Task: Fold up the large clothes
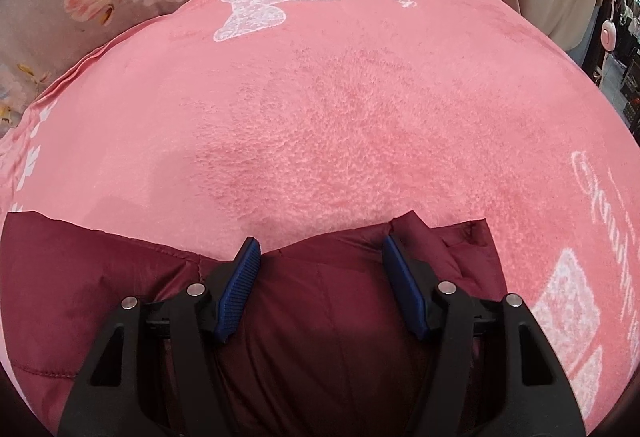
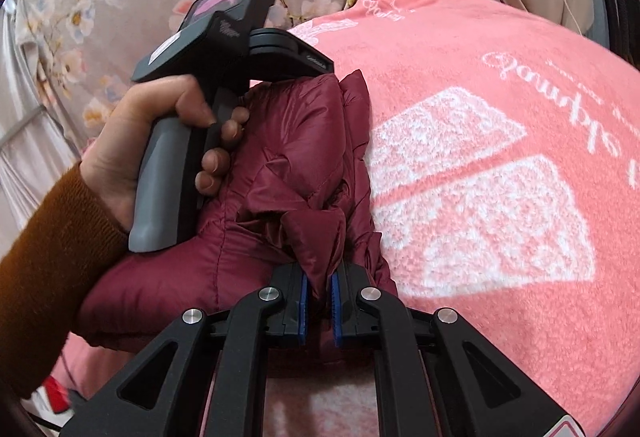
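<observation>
Your left tongs (image 1: 320, 257) spread over the jacket (image 1: 320, 317), your right tongs (image 2: 319, 287) pinching a jacket fold, blanket (image 1: 340, 117) beyond both.

White cursive script is printed on the pink blanket (image 2: 500, 237) but appears inverted and cannot be read. Small light lettering on the left gripper's (image 1: 320, 257) black body is also illegible.

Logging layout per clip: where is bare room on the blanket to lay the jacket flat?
Free: the pink blanket between the maroon jacket and the butterfly print. Crowded: the near edge, where the open left gripper and the clamped right gripper work.
</observation>
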A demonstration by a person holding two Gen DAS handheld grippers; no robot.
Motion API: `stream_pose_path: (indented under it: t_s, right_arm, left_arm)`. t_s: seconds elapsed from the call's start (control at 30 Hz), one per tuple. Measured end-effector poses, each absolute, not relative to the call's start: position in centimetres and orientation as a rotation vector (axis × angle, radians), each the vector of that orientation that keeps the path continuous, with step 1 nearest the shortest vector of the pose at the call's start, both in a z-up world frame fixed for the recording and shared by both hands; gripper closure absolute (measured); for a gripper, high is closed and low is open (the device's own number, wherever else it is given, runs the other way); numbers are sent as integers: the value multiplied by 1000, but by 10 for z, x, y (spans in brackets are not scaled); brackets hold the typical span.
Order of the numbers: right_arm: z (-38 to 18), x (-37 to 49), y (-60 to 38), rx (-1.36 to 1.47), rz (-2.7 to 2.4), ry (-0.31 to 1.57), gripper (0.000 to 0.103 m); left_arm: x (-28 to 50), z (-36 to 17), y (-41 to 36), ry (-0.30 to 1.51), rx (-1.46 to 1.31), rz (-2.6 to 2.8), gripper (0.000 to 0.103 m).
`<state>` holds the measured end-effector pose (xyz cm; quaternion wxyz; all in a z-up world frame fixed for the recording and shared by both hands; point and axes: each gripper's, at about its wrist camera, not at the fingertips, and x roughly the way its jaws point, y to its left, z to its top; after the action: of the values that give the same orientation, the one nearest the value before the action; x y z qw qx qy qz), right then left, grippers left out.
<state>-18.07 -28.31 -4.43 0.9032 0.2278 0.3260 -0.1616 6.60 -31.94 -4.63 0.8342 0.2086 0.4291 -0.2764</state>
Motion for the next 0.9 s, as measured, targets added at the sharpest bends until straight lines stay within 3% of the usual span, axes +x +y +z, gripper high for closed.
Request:
stream_pose_path:
  t_s: [0.4, 0.53, 0.7, 0.9]
  right_arm:
    - [-40, -186, -283, 432, -308, 639, 94]
    - [-14, -209, -290, 451, -333, 632, 76]
    - [34, -203, -289, 374, -332, 557, 80]
    - [57, -142, -281, 293, -296, 559, 86]
  left_arm:
    - [80, -42, -308, 887, 300, -611, 40]
    - [74, 3, -262, 868, 137, -647, 40]
    - [48, 52, -180, 815, 144, -538, 37]
    - [24, 37, -125, 909, 78, -481, 37]
